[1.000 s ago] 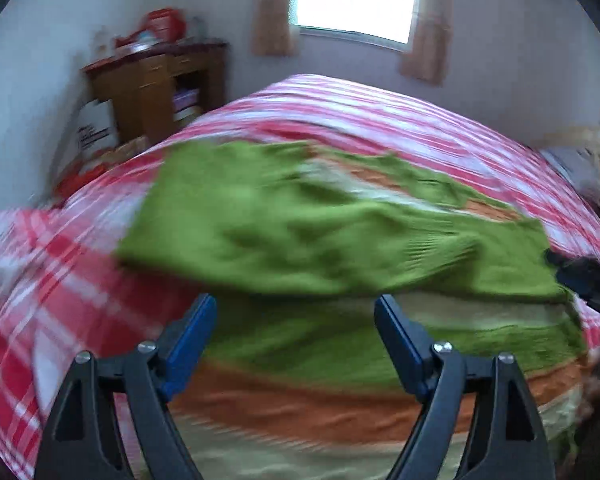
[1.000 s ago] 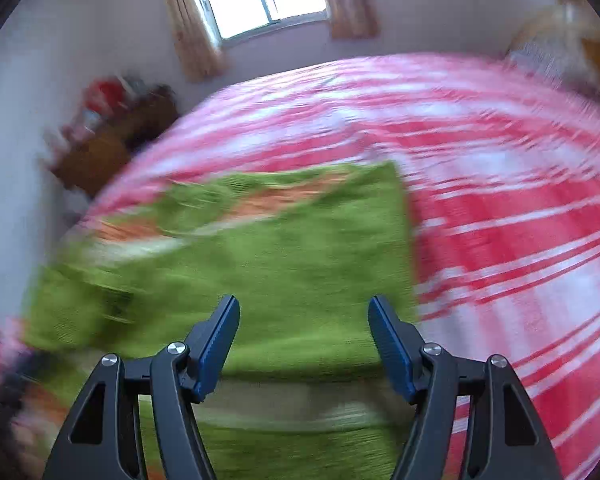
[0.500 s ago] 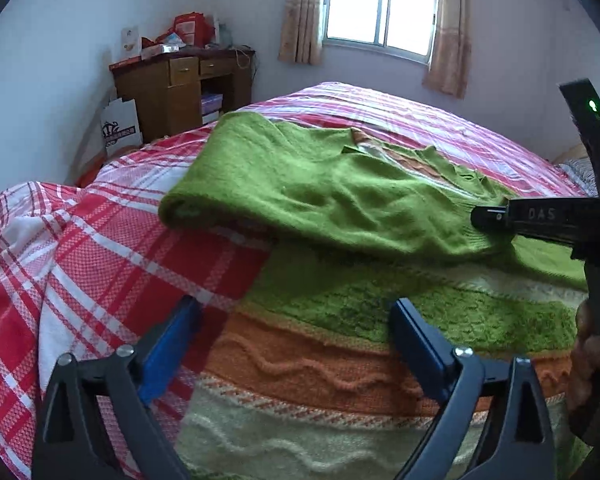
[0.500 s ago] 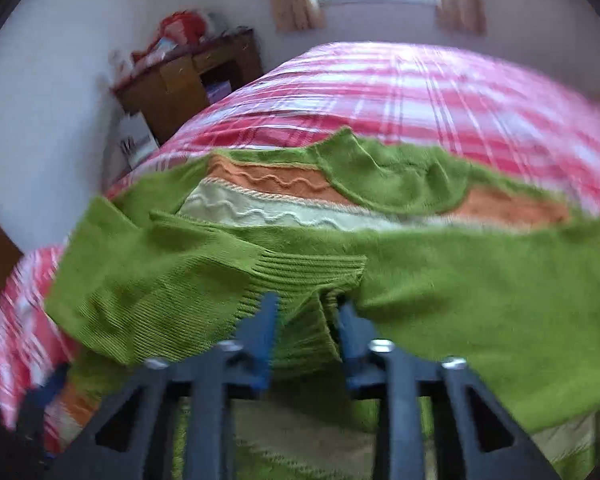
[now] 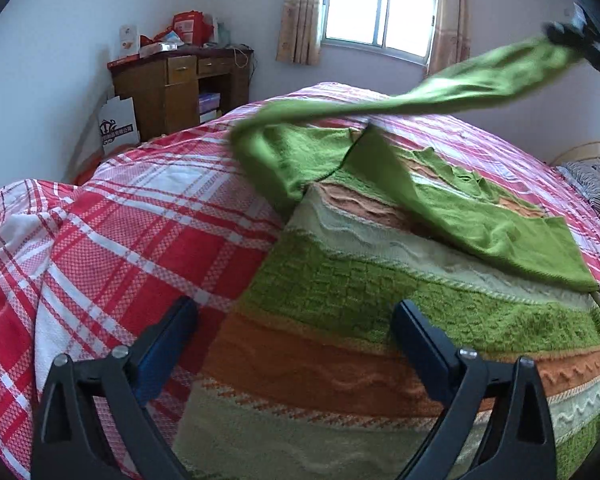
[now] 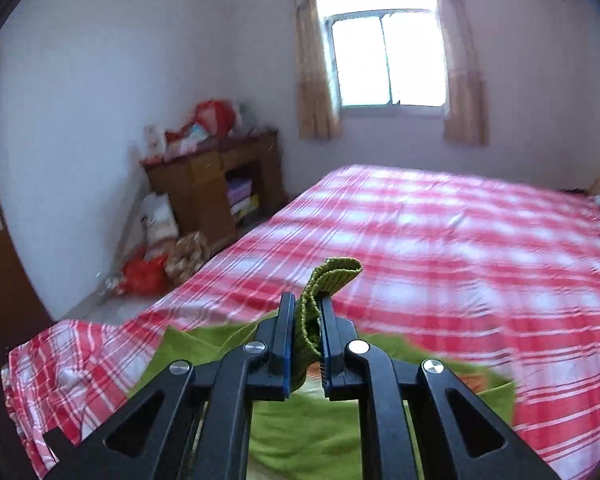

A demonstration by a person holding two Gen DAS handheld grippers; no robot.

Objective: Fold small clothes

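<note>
One sleeve (image 5: 480, 80) is up off the bed (image 5: 140, 216), its ribbed cuff (image 6: 332, 276) pinched in your right gripper (image 6: 305, 344) jaws, likely to fold it across the sweater (image 5: 380, 300). Your left gripper (image 5: 296, 344) hovers with jaws spread over the hem, ready to pin it.

Daylight pours in from the blown-out window (image 6: 386, 56); the bedspread (image 6: 460, 232) smears with blur, and the frame corners curve dark.
</note>
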